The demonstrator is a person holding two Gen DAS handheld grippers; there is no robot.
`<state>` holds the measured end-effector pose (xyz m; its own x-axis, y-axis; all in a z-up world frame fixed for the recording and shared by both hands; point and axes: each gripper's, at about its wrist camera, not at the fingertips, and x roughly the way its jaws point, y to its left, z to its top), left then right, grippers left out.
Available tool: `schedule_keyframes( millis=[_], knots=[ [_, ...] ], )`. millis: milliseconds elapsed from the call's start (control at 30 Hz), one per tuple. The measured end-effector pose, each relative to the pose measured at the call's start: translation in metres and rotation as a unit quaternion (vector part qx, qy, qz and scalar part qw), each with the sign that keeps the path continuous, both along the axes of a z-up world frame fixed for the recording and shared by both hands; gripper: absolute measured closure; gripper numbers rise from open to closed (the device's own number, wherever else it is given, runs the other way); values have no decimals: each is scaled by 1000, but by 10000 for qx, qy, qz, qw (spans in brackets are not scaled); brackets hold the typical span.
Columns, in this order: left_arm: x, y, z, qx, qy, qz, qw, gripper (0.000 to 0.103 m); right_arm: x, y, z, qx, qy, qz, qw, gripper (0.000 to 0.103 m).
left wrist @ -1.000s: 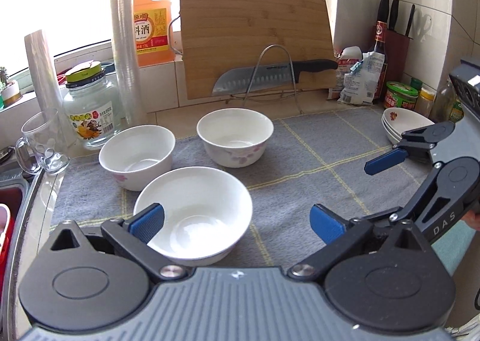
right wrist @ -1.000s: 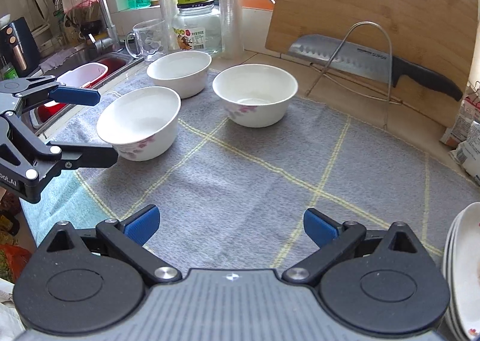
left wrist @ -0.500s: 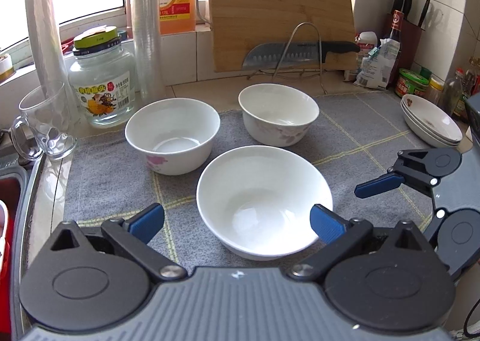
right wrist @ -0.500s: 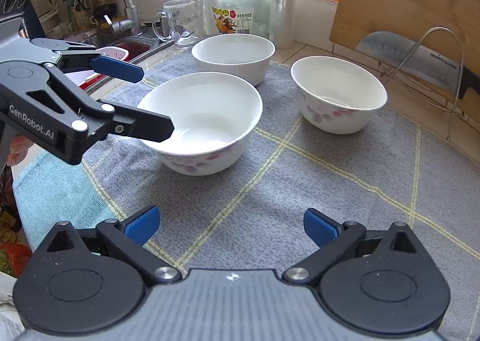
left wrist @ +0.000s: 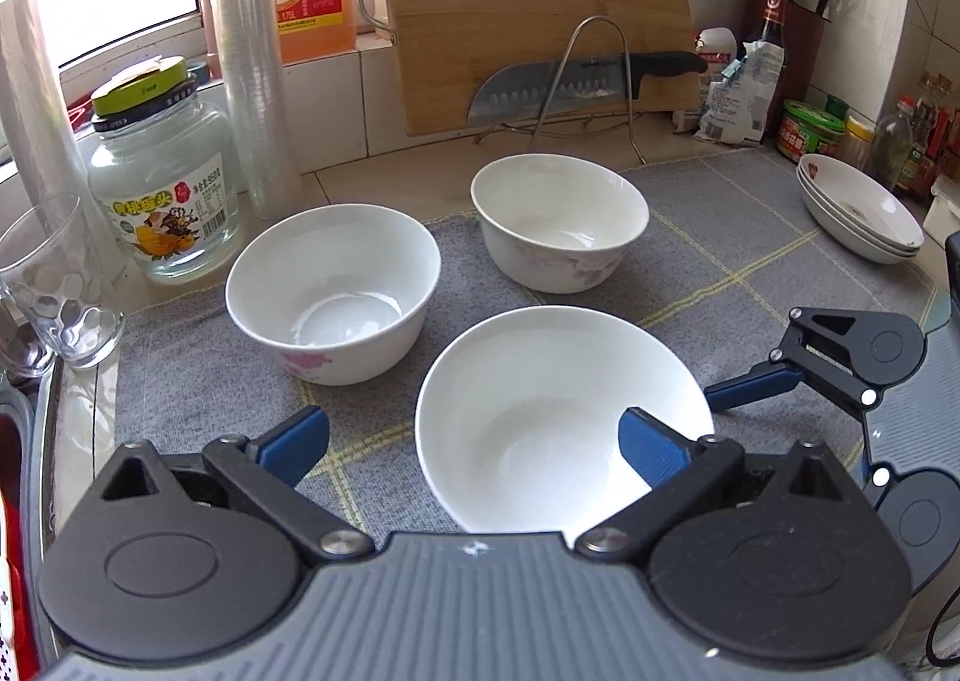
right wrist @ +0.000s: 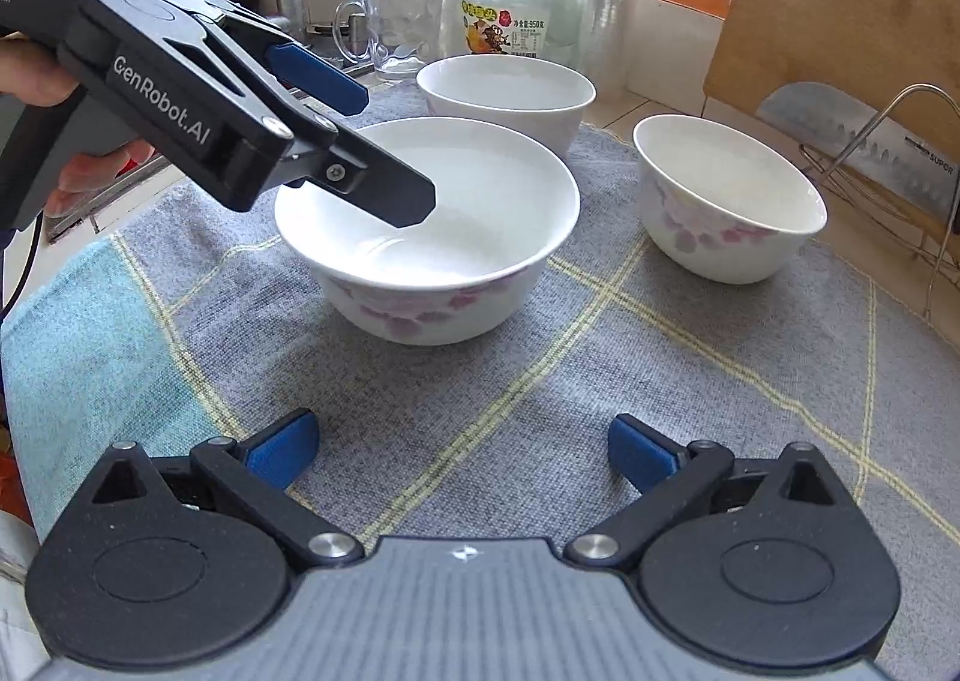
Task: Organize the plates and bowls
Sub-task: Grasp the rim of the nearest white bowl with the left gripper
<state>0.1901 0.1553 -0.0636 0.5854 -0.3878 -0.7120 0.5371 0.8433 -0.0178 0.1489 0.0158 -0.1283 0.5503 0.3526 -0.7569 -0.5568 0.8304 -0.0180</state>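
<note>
Three white bowls with pink flowers stand on a grey mat [left wrist: 738, 261]. My left gripper [left wrist: 474, 444] is open across the rim of the nearest bowl [left wrist: 540, 381]: its right finger hangs inside and its left finger is outside. The right wrist view shows this left gripper [right wrist: 384, 150] over that bowl [right wrist: 432, 309], held by a hand. The other two bowls [left wrist: 333, 291] [left wrist: 558, 219] stand behind it. My right gripper [right wrist: 462, 450] is open over bare mat, in front of the nearest bowl. A stack of white plates [left wrist: 858, 213] sits at the far right.
A glass jar [left wrist: 162, 189], a glass mug [left wrist: 54, 285] and tall cup stacks [left wrist: 252, 57] line the left. A cutting board [left wrist: 528, 3] and a knife on a wire rack [left wrist: 588, 81] stand behind. Condiment jars [left wrist: 810, 129] crowd the right corner. The sink edge is left.
My left gripper has moved forward and to the left, so the nearest bowl's rim now lies between its fingers. My right gripper has come closer to the bowls. Both stayed open.
</note>
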Motion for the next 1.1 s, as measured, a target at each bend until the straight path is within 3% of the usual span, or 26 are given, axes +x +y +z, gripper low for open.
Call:
schedule_keyframes(
  millis=[367,500,833,1100],
  knots=[
    [14,-2,-9,3,333,-229,9992,21,8,20,8,-16,-335,208,9992,1],
    [14,-2,-9,18,375,-254,9990,29,10,25,15,58,-425,296,9986,11],
    [13,-6,-6,-53,493,-444,9978,43,16,26,22,103,-493,350,9981,21],
    [15,-6,-6,-71,512,-473,9975,43,14,26,23,89,-442,315,9985,21]
  ],
)
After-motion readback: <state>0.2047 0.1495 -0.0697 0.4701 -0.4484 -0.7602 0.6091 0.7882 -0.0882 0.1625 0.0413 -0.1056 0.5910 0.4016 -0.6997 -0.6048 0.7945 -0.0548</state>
